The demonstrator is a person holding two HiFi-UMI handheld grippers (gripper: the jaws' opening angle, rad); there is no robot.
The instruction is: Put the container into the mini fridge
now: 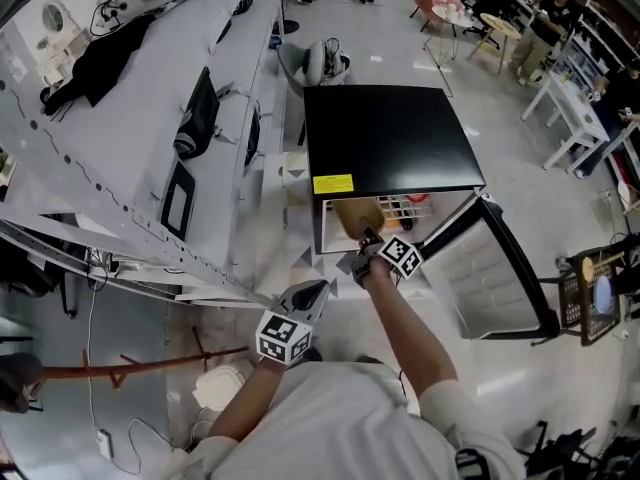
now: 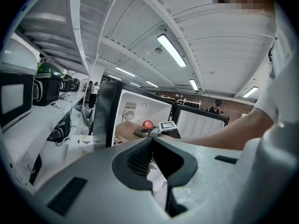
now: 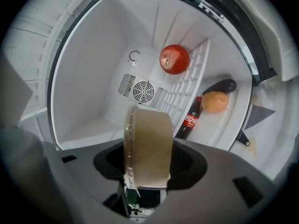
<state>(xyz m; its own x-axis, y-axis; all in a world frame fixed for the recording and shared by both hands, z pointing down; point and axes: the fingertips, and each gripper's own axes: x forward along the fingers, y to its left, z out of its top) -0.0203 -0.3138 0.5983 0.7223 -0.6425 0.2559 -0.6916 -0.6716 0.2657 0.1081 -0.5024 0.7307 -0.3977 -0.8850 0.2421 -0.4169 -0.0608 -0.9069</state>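
Observation:
The black mini fridge stands with its door swung open to the right. My right gripper is at the fridge mouth, shut on a round tan container with a clear lid. In the right gripper view the container stands on edge between the jaws of that gripper, in front of the white fridge interior. My left gripper hangs lower, near my body, its jaws together and empty. From the left gripper view, that gripper points toward the open fridge.
Inside the fridge are a red apple on the wire shelf, a cola bottle, an orange fruit and a dark eggplant. White benches with bags run along the left. A small stand is at the right.

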